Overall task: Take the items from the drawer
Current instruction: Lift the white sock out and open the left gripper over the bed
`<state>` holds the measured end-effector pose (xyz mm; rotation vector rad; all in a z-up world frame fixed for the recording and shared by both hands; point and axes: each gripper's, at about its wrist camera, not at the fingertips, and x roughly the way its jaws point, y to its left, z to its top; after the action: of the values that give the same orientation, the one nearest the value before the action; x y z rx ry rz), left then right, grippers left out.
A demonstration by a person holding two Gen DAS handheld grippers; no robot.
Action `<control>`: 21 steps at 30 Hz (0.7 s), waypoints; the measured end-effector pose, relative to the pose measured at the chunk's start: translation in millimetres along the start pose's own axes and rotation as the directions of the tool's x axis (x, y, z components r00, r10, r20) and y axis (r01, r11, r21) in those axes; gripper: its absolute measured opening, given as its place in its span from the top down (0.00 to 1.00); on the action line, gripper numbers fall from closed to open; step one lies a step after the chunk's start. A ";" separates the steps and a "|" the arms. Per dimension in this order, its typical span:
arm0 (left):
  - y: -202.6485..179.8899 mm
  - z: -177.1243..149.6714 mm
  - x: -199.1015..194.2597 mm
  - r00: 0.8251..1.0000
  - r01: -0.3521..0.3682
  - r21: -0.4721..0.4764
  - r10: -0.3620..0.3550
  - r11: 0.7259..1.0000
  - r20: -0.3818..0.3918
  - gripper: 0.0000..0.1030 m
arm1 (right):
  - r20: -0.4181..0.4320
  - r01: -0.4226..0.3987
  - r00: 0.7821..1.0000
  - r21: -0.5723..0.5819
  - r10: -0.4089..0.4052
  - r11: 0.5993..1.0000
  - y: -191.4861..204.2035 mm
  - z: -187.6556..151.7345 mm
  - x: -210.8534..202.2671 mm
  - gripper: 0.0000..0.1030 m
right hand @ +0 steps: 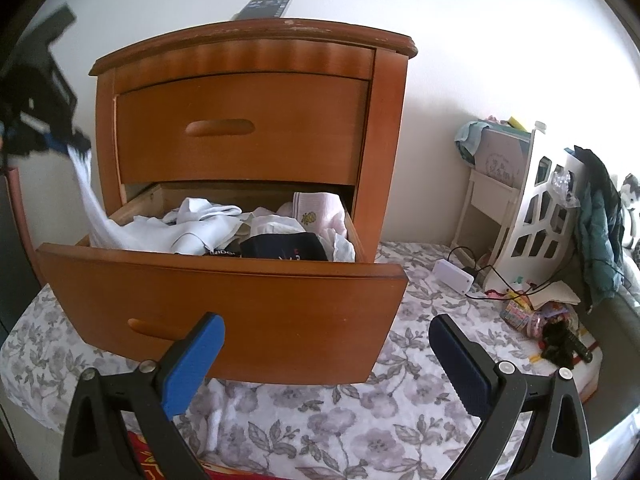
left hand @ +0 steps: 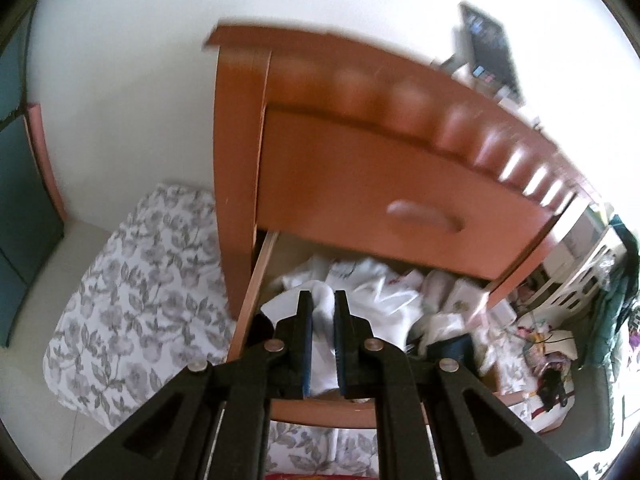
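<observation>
The wooden nightstand (right hand: 248, 52) has its lower drawer (right hand: 224, 304) pulled out, full of folded white, pink and dark clothes (right hand: 280, 236). My left gripper (left hand: 323, 296) is shut on a white garment (left hand: 322, 352), held above the drawer's left side. In the right wrist view, that left gripper (right hand: 68, 144) is raised at the upper left. The white garment (right hand: 90, 196) hangs stretched from it down into the drawer. My right gripper (right hand: 325, 322) stands open in front of the drawer front, with nothing between its blue pads (right hand: 192, 364).
The nightstand sits on a floral sheet (right hand: 360, 420). Its upper drawer (right hand: 240, 128) is closed, and a dark remote-like device (right hand: 266, 6) lies on top. To the right are a white charger box (right hand: 454, 276), a white shelf (right hand: 536, 208) with a green jacket, and scattered toys (right hand: 552, 328).
</observation>
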<state>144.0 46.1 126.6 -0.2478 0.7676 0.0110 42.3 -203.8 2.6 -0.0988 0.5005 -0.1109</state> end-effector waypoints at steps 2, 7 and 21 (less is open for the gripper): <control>-3.8 4.7 -15.1 0.999 0.019 0.004 -0.019 1.000 0.033 0.91 | -0.001 0.003 1.000 -0.004 -0.003 1.000 0.7 0.4 0.4 0.00; -13.9 15.1 -65.4 0.987 0.064 0.036 -0.069 0.997 0.144 0.91 | -0.001 0.012 1.000 -0.013 -0.012 1.000 2.6 0.7 0.7 0.00; -42.2 11.8 -191.5 0.919 0.095 0.203 -0.165 0.975 0.359 0.91 | 0.010 0.022 1.000 -0.015 -0.022 1.000 4.3 0.9 -0.4 0.00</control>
<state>18.3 23.2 275.8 -0.1161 0.3656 -0.1352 42.7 -199.5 3.1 -0.1199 0.4903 -0.1280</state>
